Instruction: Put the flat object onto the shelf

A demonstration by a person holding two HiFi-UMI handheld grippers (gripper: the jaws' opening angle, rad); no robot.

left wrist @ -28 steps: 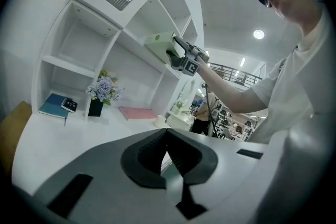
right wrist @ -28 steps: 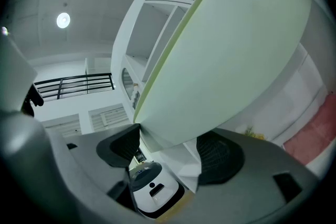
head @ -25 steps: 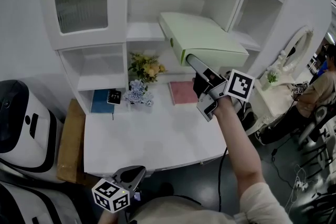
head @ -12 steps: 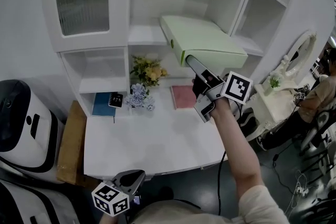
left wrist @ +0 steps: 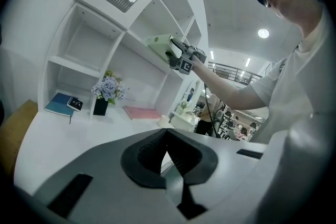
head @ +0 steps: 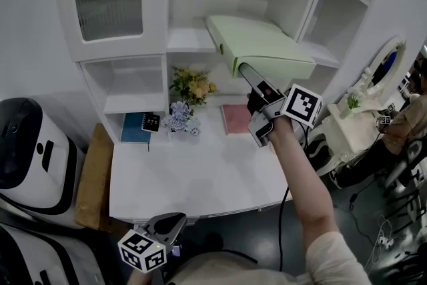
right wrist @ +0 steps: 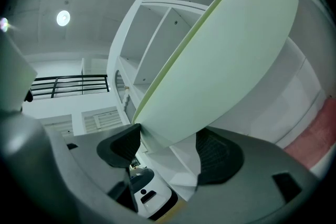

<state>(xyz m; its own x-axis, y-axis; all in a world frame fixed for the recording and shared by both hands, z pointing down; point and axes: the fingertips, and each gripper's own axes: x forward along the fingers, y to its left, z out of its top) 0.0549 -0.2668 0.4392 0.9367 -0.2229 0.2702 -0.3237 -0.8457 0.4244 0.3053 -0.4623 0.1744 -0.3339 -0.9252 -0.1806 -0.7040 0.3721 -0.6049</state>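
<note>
Grey left gripper (head: 172,220), at 7 o'clock in the head view, has its jaws pressed together on nothing. At 1 o'clock the right gripper (head: 248,75) clamps the pale green binder (head: 260,43), whose far end lies over the white shelf (head: 181,41).

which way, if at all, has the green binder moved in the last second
Yes, slightly: the green binder has slid deeper onto the shelf, away from the pink book below.

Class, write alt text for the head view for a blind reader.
The right gripper clamps a pale green flat box, its far end over a white cabinet shelf. The left gripper hangs shut below the white desk.
</note>
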